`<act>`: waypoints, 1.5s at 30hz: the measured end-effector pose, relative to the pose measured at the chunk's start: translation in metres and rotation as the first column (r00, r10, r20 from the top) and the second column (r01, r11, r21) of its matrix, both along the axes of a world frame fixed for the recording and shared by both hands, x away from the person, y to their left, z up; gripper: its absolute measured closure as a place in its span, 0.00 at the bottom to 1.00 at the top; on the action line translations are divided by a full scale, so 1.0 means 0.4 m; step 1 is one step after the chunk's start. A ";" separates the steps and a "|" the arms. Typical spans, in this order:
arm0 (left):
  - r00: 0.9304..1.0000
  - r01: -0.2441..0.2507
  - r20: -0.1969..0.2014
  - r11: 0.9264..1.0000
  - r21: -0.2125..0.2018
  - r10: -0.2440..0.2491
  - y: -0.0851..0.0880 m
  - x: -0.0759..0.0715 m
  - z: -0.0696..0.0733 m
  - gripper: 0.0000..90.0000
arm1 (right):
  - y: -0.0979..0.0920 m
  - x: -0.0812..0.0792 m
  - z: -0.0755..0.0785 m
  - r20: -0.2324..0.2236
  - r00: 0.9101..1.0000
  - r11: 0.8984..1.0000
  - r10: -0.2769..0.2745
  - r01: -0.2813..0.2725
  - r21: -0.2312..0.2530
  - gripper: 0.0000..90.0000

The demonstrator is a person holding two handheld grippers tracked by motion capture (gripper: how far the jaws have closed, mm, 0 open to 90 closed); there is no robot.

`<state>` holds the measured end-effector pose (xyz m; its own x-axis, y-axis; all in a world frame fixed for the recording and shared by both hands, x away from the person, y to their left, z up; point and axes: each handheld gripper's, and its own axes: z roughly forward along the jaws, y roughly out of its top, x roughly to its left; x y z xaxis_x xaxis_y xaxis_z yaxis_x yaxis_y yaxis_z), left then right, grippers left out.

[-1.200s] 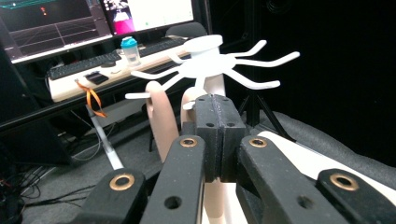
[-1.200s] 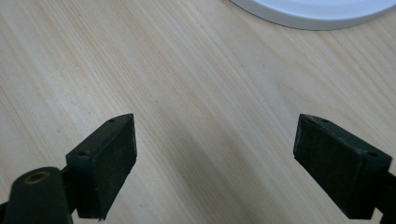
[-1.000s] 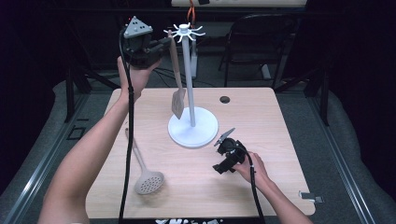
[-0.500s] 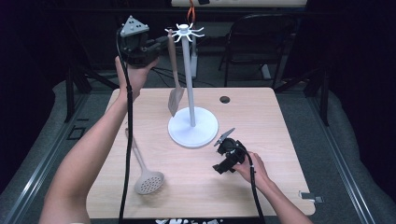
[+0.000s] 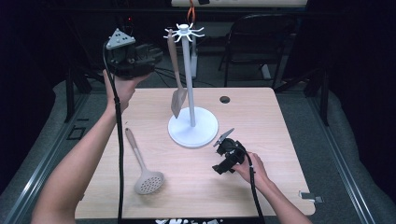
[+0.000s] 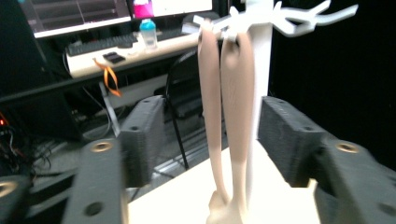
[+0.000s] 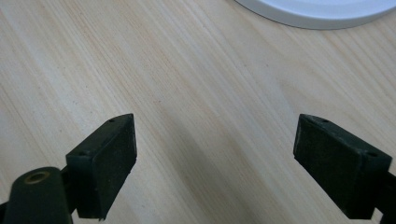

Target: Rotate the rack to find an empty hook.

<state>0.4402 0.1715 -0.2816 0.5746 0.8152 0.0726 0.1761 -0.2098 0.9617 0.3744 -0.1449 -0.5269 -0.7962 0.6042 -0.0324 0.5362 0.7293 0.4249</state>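
The left gripper (image 5: 156, 53), whose fingers have just been opening, has them apart around the spatula (image 5: 175, 79), which hangs on the white rack (image 5: 189, 79) at 12 o'clock on the table (image 5: 280, 140). Pulling away carelessly could snag the handle and unhook it. The right gripper (image 5: 224, 156) rests at 4 o'clock, fingers apart.

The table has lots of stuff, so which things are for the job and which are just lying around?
For the job:
- spatula hanging on the white rack
- left tool, jaws just opened, off the spatula
- slotted spoon on the table, probably next

Just lying about:
- right tool, open, resting on the table
- black chair behind
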 end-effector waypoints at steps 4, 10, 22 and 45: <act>0.999 -0.005 -0.039 1.000 0.018 0.006 0.017 -0.004 -0.042 0.30 | 0.003 -0.001 -0.004 -0.003 1.000 1.000 -0.003 0.003 0.013 0.14; 0.997 -0.005 -0.082 0.999 0.038 0.009 0.042 -0.018 -0.114 0.17 | 0.004 -0.002 -0.005 0.001 1.000 1.000 -0.001 0.001 0.003 0.14; 0.979 -0.032 -0.199 0.998 0.058 0.043 0.099 -0.060 -0.287 0.11 | 0.005 -0.002 -0.006 0.000 1.000 1.000 -0.005 0.005 -0.001 0.13; 0.911 -0.120 -0.390 0.991 0.066 0.136 0.144 -0.116 -0.495 0.00 | -0.005 0.005 -0.009 -0.017 1.000 1.000 -0.002 0.002 -0.006 0.00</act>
